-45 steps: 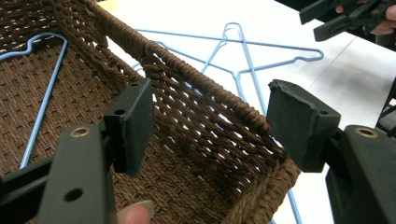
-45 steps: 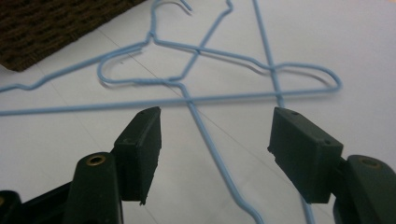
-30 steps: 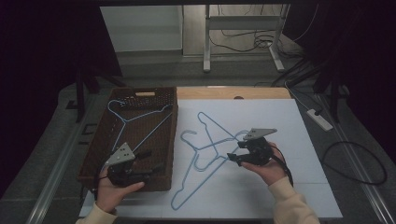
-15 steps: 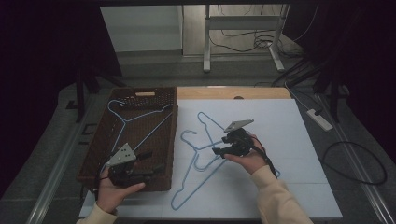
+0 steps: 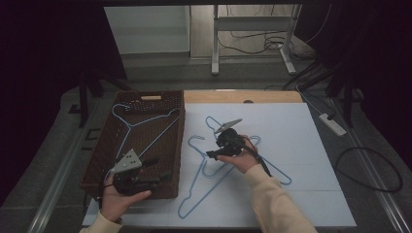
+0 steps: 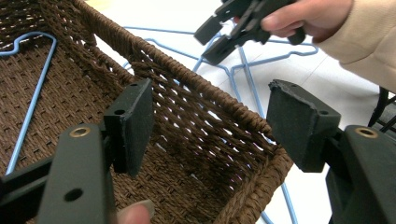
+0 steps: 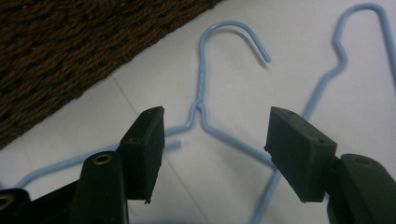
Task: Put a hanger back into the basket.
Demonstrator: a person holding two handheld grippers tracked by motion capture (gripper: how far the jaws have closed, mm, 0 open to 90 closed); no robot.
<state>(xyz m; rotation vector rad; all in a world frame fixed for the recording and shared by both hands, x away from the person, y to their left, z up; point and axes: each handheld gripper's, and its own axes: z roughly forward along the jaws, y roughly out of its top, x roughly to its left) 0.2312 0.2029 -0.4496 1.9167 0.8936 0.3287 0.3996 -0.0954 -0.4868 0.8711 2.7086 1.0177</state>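
A brown wicker basket stands left of the white board, with one blue wire hanger lying in it. Two more blue hangers lie crossed on the board. My right gripper hovers low over them, open. In the right gripper view its jaws stand either side of the neck of one hanger without touching it. The other hanger's hook lies to the right. My left gripper is open at the basket's near right corner, the rim running between its jaws.
A wooden strip edges the board's far side. A white power strip and a looped black cable lie to the right of the board. Metal table legs stand on the floor behind.
My right hand has moved left across the board and a little lower, from near the hangers' right side to above one hanger's neck. The left hand has stayed at the basket corner.
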